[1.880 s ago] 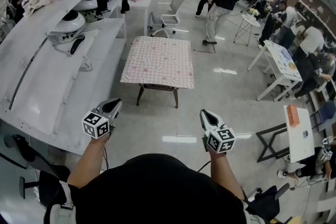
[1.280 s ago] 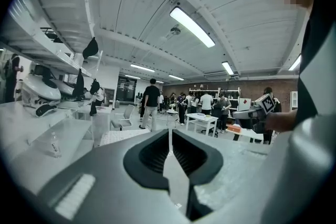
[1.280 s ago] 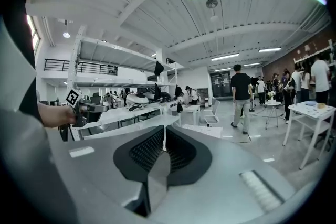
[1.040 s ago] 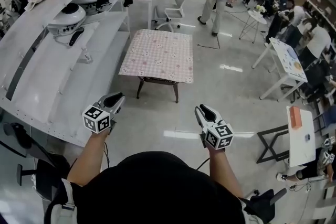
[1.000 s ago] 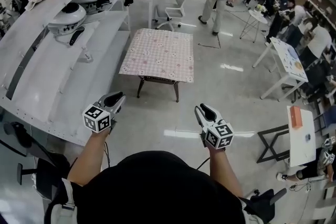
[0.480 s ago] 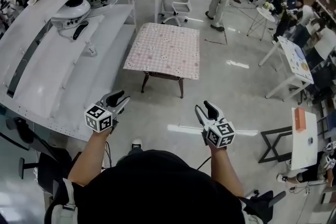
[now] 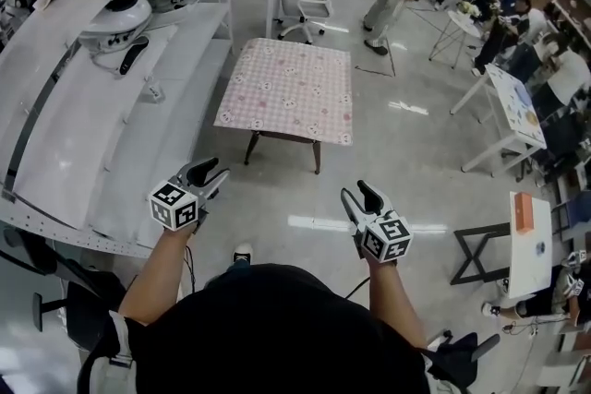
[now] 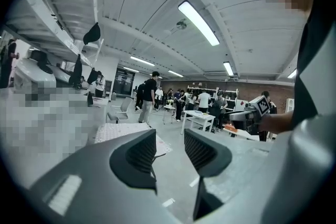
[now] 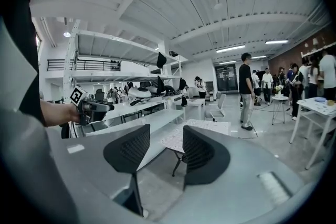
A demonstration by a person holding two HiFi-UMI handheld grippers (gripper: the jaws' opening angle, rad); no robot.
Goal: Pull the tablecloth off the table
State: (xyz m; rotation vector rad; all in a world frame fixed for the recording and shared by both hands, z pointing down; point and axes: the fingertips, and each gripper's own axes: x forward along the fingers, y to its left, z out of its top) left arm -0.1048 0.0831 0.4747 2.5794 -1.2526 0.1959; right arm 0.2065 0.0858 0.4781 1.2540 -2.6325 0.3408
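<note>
well short of tablecloth (image 7: 288, 88), left gripper (image 7: 211, 169) fingers parted, right gripper (image 7: 356, 190) fingers just opening, both empty

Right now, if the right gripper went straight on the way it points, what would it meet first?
Probably the near edge of the tablecloth on the small table. The right gripper, jaws just opened wider and empty, aims there over the floor; depth is unclear.
</note>
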